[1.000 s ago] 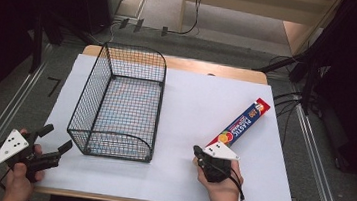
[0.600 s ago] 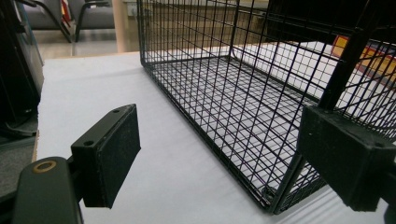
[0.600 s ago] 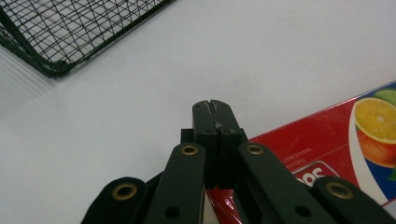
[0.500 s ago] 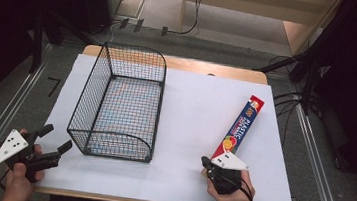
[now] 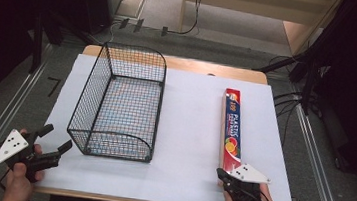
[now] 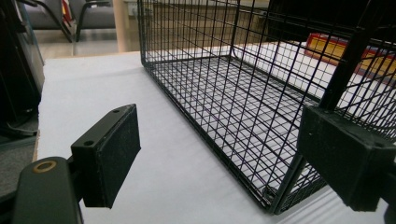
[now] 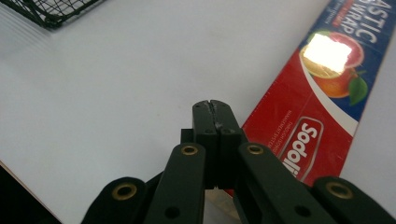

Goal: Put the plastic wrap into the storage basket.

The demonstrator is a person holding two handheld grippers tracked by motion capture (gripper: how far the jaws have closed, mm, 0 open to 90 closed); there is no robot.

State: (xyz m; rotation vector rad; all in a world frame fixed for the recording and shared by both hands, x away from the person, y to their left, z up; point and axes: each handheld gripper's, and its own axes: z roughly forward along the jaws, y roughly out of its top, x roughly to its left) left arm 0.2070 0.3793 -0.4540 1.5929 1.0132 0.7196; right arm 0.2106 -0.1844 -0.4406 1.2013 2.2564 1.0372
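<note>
A black wire basket [image 5: 97, 97] stands left of centre on the white sheet [image 5: 188, 131]. A long red and blue plastic wrap box [image 5: 232, 126] lies flat to the right, nearly straight front to back. My right gripper [image 5: 221, 174] sits at the box's near end by the table's front edge. In the right gripper view that gripper [image 7: 215, 106] is shut with nothing between its jaws, just left of the box [image 7: 322, 93]. My left gripper [image 5: 57, 137] is open at the front left. In its own view it [image 6: 224, 135] faces the near corner of the basket [image 6: 233, 84].
The wooden table edge [image 5: 180, 63] shows past the sheet's far side. Cables [image 5: 287, 99] lie on the floor at the right, and metal rails [image 5: 3, 122] run along both sides. Bare sheet lies between basket and box.
The box has swung from slanted to nearly straight, its near end sliding toward the front edge. My right gripper has drawn back toward the person. The left gripper has held still.
</note>
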